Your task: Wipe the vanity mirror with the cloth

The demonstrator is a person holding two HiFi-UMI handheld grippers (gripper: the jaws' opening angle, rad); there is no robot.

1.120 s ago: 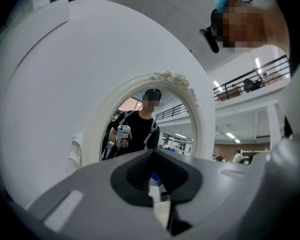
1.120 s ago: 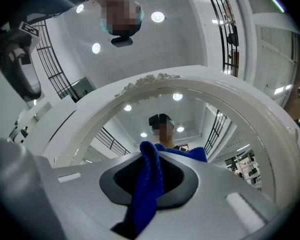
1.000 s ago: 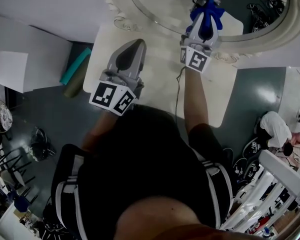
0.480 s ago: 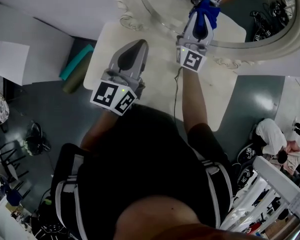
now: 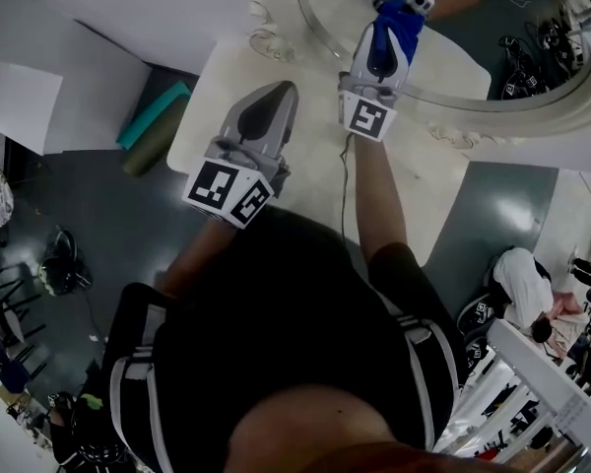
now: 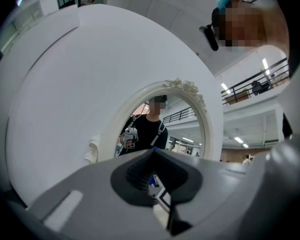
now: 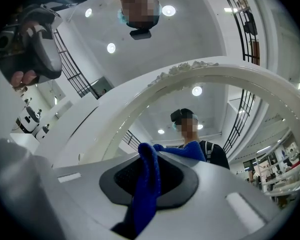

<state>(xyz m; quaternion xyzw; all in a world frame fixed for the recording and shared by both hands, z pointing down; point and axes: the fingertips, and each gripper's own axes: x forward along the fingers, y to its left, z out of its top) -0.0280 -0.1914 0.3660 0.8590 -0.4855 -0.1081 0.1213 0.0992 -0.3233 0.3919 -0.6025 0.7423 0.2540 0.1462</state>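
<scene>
right gripper [image 5: 402, 13] presses blue cloth [image 7: 146, 184] against vanity mirror [image 5: 473, 28].

a cream-topped desk [image 5: 424, 195] stands on a dark grey glossy floor [image 5: 79, 195]. a thin dark cable [image 5: 343, 190] runs across the desk top from far to near, roughly down its middle. left of the desk, on the floor, a teal rolled mat [image 5: 154, 116] lies just beside an olive-coloured roll [image 5: 148, 153]. further left is a flat white board [image 5: 20, 106], and beyond it a plain white wall [image 5: 128, 8]. at the near left are black metal chair frames [image 5: 5, 304]. right of the desk a person in a white top [image 5: 517, 274] is low on the floor, with a white slatted railing [image 5: 552, 382] nearer. overhead, round ceiling lights [image 7: 168, 10] glow beside a black balcony railing [image 7: 72, 69].
</scene>
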